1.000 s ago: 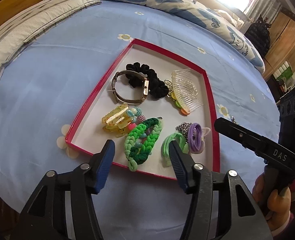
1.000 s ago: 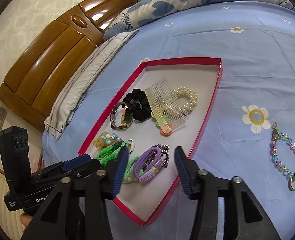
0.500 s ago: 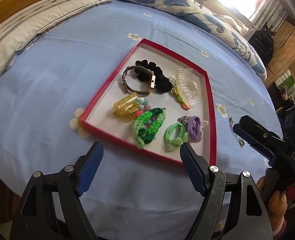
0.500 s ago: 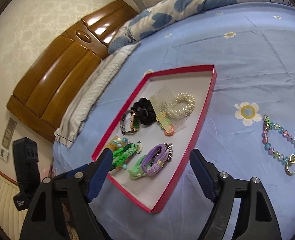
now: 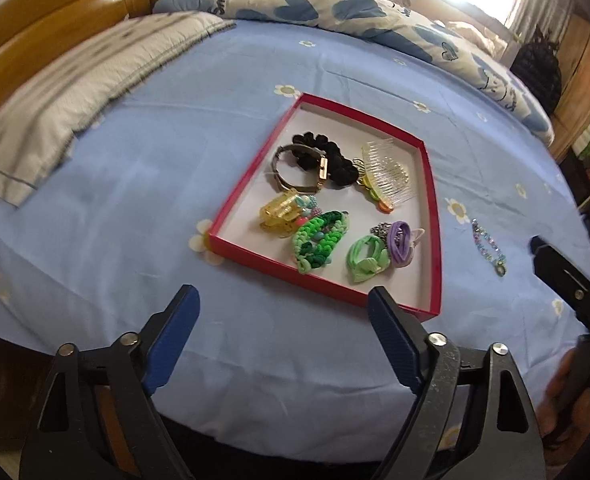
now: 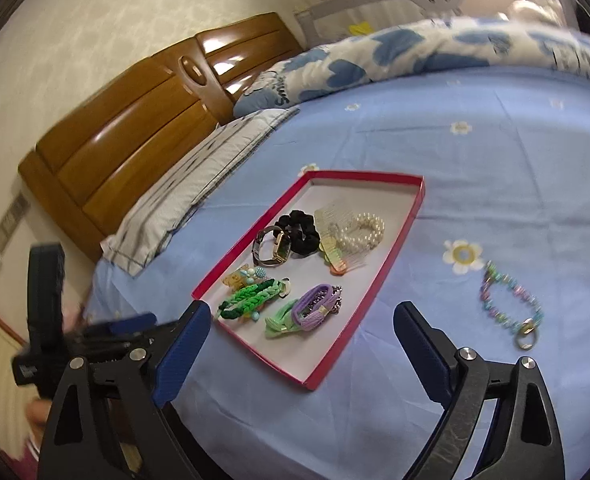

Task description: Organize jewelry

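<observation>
A shallow red-rimmed tray (image 5: pixel 239 216) (image 6: pixel 391 264) lies on the blue bedsheet. In it are a watch (image 5: pixel 299 172), a black scrunchie (image 5: pixel 331 156), a clear comb (image 5: pixel 389 172), a yellow clip (image 5: pixel 281 210), a green braided band (image 5: pixel 319 240), green and purple hair ties (image 5: pixel 379 252) and a pearl bracelet (image 6: pixel 365 232). A colourful bead bracelet (image 5: pixel 489 246) (image 6: pixel 509 304) lies on the sheet, right of the tray. My left gripper (image 5: pixel 283 312) hangs near the tray's front edge, jaws opening, nothing between them. My right gripper (image 6: pixel 301 328) is over the tray's near corner, jaws opening and empty.
A striped pillow (image 5: pixel 95 76) and a wooden headboard (image 6: pixel 135 120) are at the left. A blue-patterned quilt (image 5: pixel 335 8) lies along the back of the bed. The bed's front edge (image 5: pixel 255 424) drops off just below the grippers. A dark bag (image 5: pixel 535 68) stands at the far right.
Both grippers have pulled back and up from the tray and their jaws have spread wider. The tray and its contents look smaller and have not moved.
</observation>
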`<state>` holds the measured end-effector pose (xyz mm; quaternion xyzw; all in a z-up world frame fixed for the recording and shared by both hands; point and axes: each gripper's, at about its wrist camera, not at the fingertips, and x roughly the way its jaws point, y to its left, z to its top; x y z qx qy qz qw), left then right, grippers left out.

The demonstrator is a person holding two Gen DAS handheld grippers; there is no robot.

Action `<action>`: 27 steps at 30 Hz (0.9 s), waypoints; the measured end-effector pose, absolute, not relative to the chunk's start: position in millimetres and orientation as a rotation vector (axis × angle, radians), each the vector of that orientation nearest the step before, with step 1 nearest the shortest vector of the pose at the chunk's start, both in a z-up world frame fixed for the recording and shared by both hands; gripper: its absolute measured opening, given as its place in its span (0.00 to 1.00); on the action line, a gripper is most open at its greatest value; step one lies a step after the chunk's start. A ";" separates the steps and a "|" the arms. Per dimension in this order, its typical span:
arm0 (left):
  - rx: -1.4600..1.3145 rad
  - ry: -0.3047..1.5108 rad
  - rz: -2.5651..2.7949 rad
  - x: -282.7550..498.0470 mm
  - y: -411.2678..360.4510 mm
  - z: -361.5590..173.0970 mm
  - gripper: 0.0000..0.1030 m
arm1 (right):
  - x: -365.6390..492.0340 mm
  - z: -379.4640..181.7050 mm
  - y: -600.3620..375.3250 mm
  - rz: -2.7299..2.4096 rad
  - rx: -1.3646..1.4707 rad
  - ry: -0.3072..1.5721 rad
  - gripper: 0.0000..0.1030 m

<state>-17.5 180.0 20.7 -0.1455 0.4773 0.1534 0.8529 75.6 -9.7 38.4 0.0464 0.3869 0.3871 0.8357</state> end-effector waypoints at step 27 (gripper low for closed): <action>-0.212 0.962 0.433 -38.7 177.5 -5.0 0.92 | 37.2 4.6 5.4 0.769 -0.094 0.774 0.97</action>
